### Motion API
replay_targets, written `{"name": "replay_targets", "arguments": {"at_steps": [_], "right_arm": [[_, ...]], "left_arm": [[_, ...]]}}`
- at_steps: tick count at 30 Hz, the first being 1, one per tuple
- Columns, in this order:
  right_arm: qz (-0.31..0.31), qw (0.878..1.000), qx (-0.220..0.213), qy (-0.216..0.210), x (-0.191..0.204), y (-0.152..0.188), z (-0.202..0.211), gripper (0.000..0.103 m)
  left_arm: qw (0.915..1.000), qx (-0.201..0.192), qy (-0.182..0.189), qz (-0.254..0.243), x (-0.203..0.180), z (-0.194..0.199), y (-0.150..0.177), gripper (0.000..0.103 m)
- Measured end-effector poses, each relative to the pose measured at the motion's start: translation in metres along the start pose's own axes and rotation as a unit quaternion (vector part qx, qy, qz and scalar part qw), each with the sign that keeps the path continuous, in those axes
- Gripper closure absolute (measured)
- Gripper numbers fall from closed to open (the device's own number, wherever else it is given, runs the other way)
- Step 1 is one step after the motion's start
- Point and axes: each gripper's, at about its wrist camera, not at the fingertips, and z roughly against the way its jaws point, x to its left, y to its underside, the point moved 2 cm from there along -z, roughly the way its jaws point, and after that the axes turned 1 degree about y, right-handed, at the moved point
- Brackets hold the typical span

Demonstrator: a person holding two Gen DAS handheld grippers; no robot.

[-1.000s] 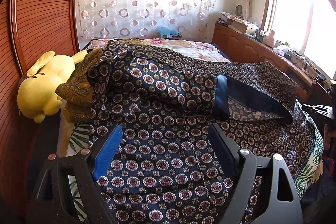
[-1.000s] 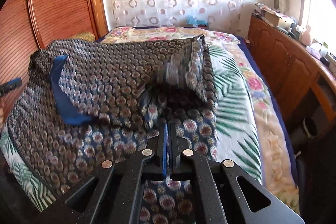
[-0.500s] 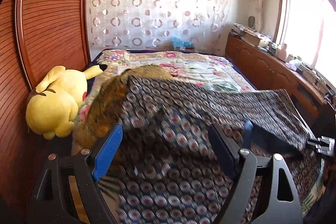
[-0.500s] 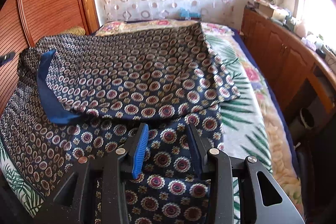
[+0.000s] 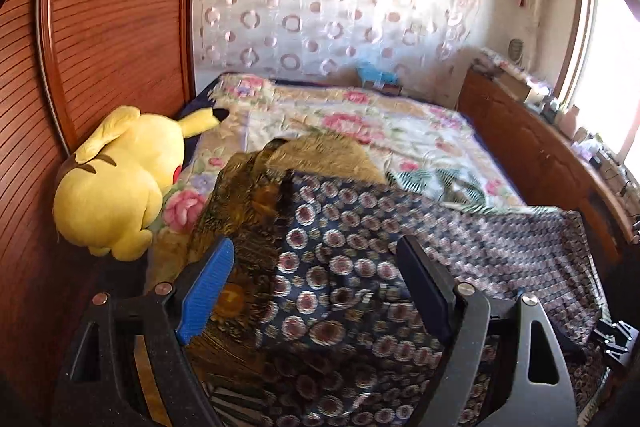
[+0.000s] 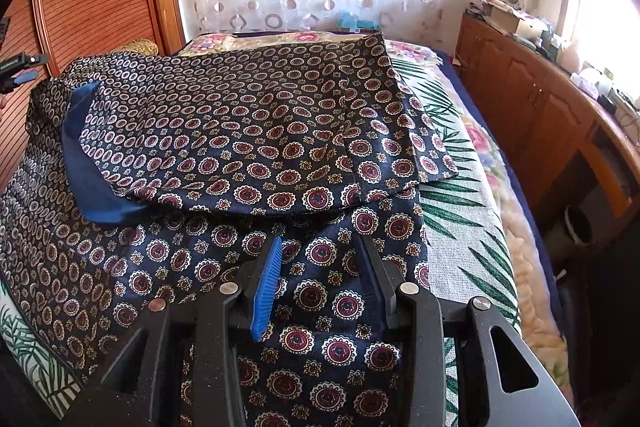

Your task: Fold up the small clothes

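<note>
A navy garment (image 6: 240,131) with red-and-white medallions lies spread on the bed, one flap folded flat over it and a blue lining (image 6: 80,155) showing at its left. My right gripper (image 6: 320,239) is open just above the garment's near part, its pads off the cloth. In the left wrist view the same garment (image 5: 340,267) lies under my left gripper (image 5: 314,243). That gripper stands wide open and holds nothing. It hovers over the edge where the garment meets a gold-brown patterned cloth (image 5: 248,195).
A yellow plush toy (image 5: 116,183) leans against the ribbed wooden panel (image 5: 100,27) at the left. A floral bedspread (image 5: 360,123) covers the bed. Along the right runs a wooden cabinet (image 6: 540,99) with clutter on top, and a dark bin (image 6: 578,227) stands on the floor.
My right gripper has gone from shut to open, and the flap it carried now lies flat on the garment. My left gripper, open throughout, has shifted toward the gold-brown cloth and plush toy.
</note>
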Motion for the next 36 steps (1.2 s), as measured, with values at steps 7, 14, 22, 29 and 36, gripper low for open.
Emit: {"name": "replay_targets", "arguments": {"at_steps": [7, 14, 22, 29, 36], "right_arm": [[0.001, 1.000, 0.000, 0.000, 0.000, 0.000, 0.000, 0.062], [0.002, 1.000, 0.000, 0.000, 0.000, 0.000, 0.000, 0.062], [0.001, 1.000, 0.000, -0.001, -0.001, 0.000, 0.001, 0.062], [0.000, 1.000, -0.008, -0.013, -0.001, 0.002, 0.007, 0.061], [-0.015, 0.999, -0.035, -0.020, -0.013, -0.009, 0.026, 0.061]], "left_arm": [[0.9972, 0.064, -0.027, -0.029, 0.010, -0.015, 0.026, 0.020], [0.9944, 0.075, -0.026, -0.070, 0.011, 0.006, 0.070, 0.020], [0.9956, 0.064, 0.000, -0.069, 0.009, 0.016, 0.084, 0.064], [0.9961, 0.056, 0.006, -0.068, 0.007, 0.036, 0.109, 0.068], [0.9986, 0.012, -0.001, -0.051, 0.024, 0.073, 0.113, 0.061]]}}
